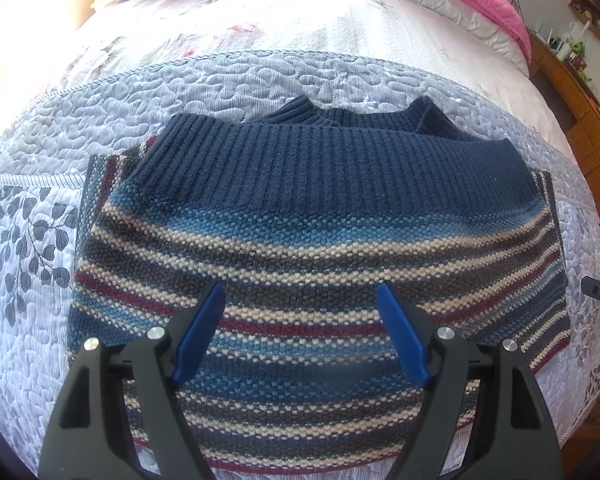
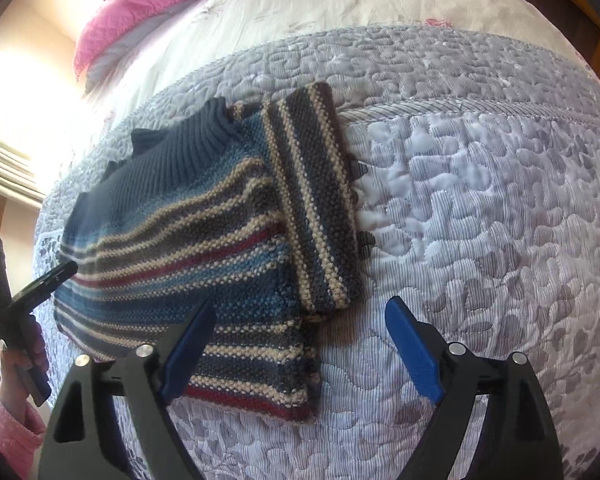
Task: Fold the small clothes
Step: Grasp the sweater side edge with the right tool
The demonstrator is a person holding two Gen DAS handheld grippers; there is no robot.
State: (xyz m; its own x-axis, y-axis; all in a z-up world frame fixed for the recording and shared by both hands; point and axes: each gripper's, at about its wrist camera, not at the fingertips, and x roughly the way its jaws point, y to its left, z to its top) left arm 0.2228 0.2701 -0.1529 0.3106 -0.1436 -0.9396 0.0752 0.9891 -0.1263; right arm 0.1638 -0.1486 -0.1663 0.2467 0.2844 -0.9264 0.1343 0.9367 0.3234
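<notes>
With the striped sweater [image 1: 308,240] lying folded crosswise on the quilt [image 1: 40,160], the left gripper [image 1: 300,332] hovers wide open over its near stripes, closer than the right gripper [image 2: 300,344], equally wide, straddling the sweater's right edge.

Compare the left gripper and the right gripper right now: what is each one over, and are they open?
The left gripper hangs over the middle of the folded striped sweater, while the right gripper sits off the sweater's right edge, mostly above the quilted bedspread. Only the right gripper's left finger overlaps the knit. Both are open, holding nothing.
</notes>
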